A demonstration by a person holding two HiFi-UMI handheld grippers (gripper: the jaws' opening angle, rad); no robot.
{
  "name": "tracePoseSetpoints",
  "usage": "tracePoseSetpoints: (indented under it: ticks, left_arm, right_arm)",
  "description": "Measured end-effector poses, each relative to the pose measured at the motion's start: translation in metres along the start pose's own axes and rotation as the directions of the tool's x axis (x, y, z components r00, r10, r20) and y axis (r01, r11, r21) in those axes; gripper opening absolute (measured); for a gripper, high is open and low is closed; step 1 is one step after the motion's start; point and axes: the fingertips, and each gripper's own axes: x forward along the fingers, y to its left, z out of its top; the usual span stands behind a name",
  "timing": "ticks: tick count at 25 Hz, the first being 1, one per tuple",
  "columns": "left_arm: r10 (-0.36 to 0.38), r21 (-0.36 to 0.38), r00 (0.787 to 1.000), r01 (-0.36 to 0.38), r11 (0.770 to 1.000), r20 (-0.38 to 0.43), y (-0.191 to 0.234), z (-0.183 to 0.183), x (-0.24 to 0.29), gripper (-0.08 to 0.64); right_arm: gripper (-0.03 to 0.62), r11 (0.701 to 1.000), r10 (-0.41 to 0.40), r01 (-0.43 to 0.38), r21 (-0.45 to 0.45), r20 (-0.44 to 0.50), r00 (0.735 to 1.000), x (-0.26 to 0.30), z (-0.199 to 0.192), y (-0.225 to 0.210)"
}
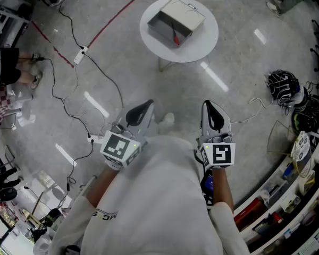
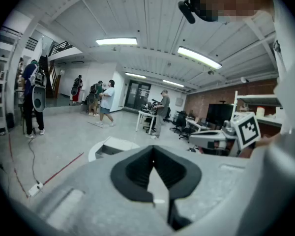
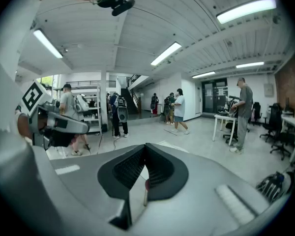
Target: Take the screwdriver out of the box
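Note:
An open grey box [image 1: 176,20] stands on a small round white table [image 1: 202,44] at the top of the head view. A red-handled screwdriver [image 1: 175,36] lies inside it. I hold both grippers close to my body, well short of the table. The left gripper [image 1: 144,109] and the right gripper [image 1: 212,112] both point toward the table with jaws together and nothing between them. In the left gripper view the left gripper [image 2: 153,149] is shut, with the table and box [image 2: 109,147] low beyond it. The right gripper [image 3: 145,148] is likewise shut in its own view.
Black cables and a power strip [image 1: 81,52] lie on the floor at left beside a red tape line [image 1: 115,18]. Black helmets [image 1: 283,85] and cluttered shelves [image 1: 287,201] are at right. Several people [image 2: 107,102] stand farther off in the room.

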Motion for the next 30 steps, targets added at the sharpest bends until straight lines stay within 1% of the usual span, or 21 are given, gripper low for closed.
tracePoseSetpoints:
  ticks: [3,6,8,10,12,13,17,20,23,26,28,30]
  left_arm:
    - [-0.034,0.020,0.999,0.034,0.999,-0.016,-0.023,0.001,-0.015,0.000]
    - [-0.050,0.043,0.999,0.051,0.998,-0.018,-0.040,0.001,-0.015,0.000]
    - [-0.059,0.055,0.998,0.059,0.997,-0.012,-0.051,0.001,-0.008,0.000]
    - [-0.068,0.054,0.998,0.068,0.996,-0.012,-0.059,-0.002,-0.003,0.000]
    - [-0.071,0.062,0.997,0.073,0.995,-0.028,-0.061,-0.010,0.000,0.000]
    - [-0.070,0.062,0.997,0.072,0.995,-0.034,-0.063,-0.014,0.002,0.000]
    - [-0.071,0.040,0.997,0.072,0.997,-0.028,-0.079,-0.022,0.016,0.000]
    - [-0.073,0.026,0.997,0.074,0.997,-0.036,-0.080,-0.017,0.022,0.000]
    - [-0.071,0.021,0.995,0.073,0.997,-0.066,-0.069,-0.017,0.031,0.000]
    - [-0.059,0.006,0.994,0.059,0.998,-0.090,-0.041,-0.015,0.050,0.000]
    - [-0.049,-0.023,0.994,0.047,0.999,-0.101,-0.018,-0.014,0.067,0.000]
    - [-0.045,-0.053,0.993,0.039,0.998,-0.107,0.008,-0.011,0.091,0.000]
  right_arm:
    - [0.002,0.998,-0.015,0.015,0.054,-0.004,1.000,-0.019,0.004,0.007]
    - [0.002,0.999,-0.010,0.009,0.049,0.013,1.000,-0.032,0.005,0.005]
    - [0.002,0.998,-0.019,0.018,0.053,0.014,1.000,-0.040,0.000,-0.005]
    - [0.002,0.996,-0.025,0.024,0.091,0.008,1.000,-0.046,-0.010,-0.014]
    - [0.000,0.991,-0.025,0.024,0.133,0.010,1.000,-0.051,-0.020,-0.016]
    - [0.000,0.990,-0.031,0.029,0.142,0.010,0.999,-0.056,-0.023,-0.019]
    - [0.000,0.990,-0.072,0.072,0.121,-0.004,0.997,-0.082,-0.037,-0.044]
    - [0.000,0.984,-0.069,0.071,0.161,-0.022,0.997,-0.088,-0.042,-0.056]
    - [0.000,0.984,-0.035,0.039,0.174,-0.026,0.999,-0.071,-0.041,-0.056]
    - [0.000,0.985,-0.002,0.009,0.171,-0.040,0.999,-0.026,-0.039,-0.058]
    - [0.000,0.989,0.026,-0.017,0.145,-0.057,0.998,0.010,-0.031,-0.061]
    - [0.000,0.994,0.052,-0.045,0.101,-0.075,0.996,0.050,-0.018,-0.069]
